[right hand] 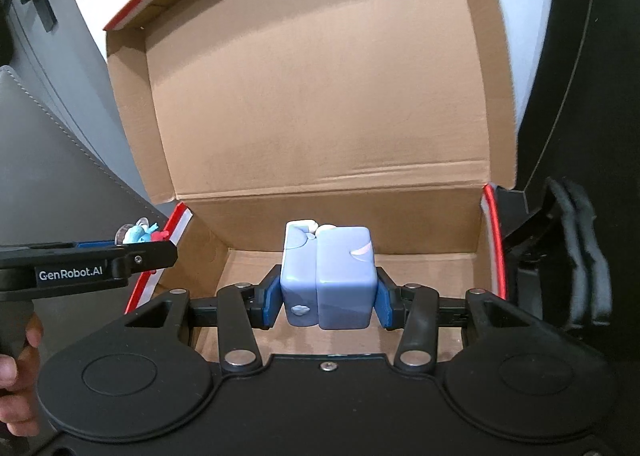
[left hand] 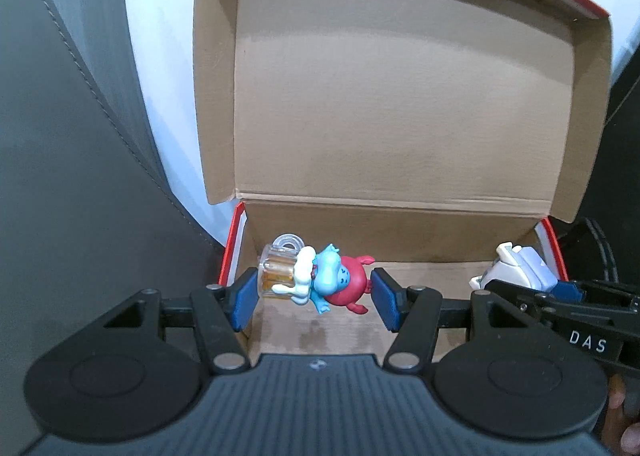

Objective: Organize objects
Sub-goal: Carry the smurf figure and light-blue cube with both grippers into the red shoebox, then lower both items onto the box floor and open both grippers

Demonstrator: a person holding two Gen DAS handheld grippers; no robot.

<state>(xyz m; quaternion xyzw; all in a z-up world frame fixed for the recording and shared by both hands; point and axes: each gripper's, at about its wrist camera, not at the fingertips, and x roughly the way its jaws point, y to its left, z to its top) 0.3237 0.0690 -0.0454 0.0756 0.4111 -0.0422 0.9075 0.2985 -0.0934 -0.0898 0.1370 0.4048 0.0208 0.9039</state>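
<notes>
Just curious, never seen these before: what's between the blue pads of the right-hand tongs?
A pale blue cube toy, squeezed between the pads of the right tongs over the open cardboard box, seen in the right wrist view.

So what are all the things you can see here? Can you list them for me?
cardboard box: one, brown inside with red and white edges, lid flipped open, in front of both tools
toy figure: one, blue and red, holding a clear mug of amber drink with white foam, over the box's left end
blue cube toy: one, light blue with white bits, over the middle of the box
grey cushion: one, stitched, left of the box
black padded thing: one, right of the box
left tool: one, black with blue pads, around the toy figure
right tool: one, black with blue pads, gripping the blue cube toy
</notes>
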